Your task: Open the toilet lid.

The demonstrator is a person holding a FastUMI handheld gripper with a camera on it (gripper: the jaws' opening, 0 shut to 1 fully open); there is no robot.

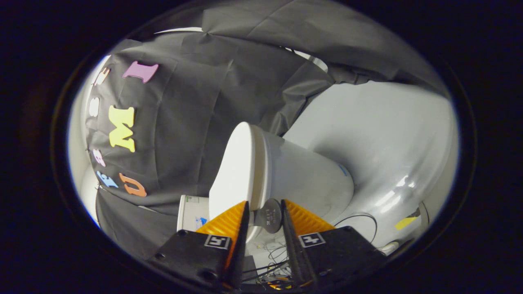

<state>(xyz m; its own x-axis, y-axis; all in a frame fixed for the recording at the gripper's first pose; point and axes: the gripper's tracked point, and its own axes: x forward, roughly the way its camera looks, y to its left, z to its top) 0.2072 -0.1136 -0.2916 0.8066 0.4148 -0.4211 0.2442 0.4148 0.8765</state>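
Toilet lid is sitting just ahead of my fingertips, in the lower middle of the frame, white and seen edge-on because the whole view is rolled to one side. It is lying against the toilet seat, with no gap that I can make out between the two.

Starting nearest: my gripper is showing at the bottom centre, its two ridged fingers standing a little apart with a narrow gap between them. In that gap a small dark round tab is sitting at the rim of the lid and seat. My pads are flanking it closely, but I cannot tell whether they are pressing on it or only standing beside it. Thin wires are trailing below, between the finger bases.

Just beyond the tips, the white toilet bowl is spreading toward the right of centre. Left of the lid, at the lower left, a small white box is resting against the booth wall.

Farther off, a pale glossy floor or panel is filling the right half, with a thin black cable looping over it and a yellow strip lying at the lower right. The black cloth wall is hanging behind everything, across the upper left and top.
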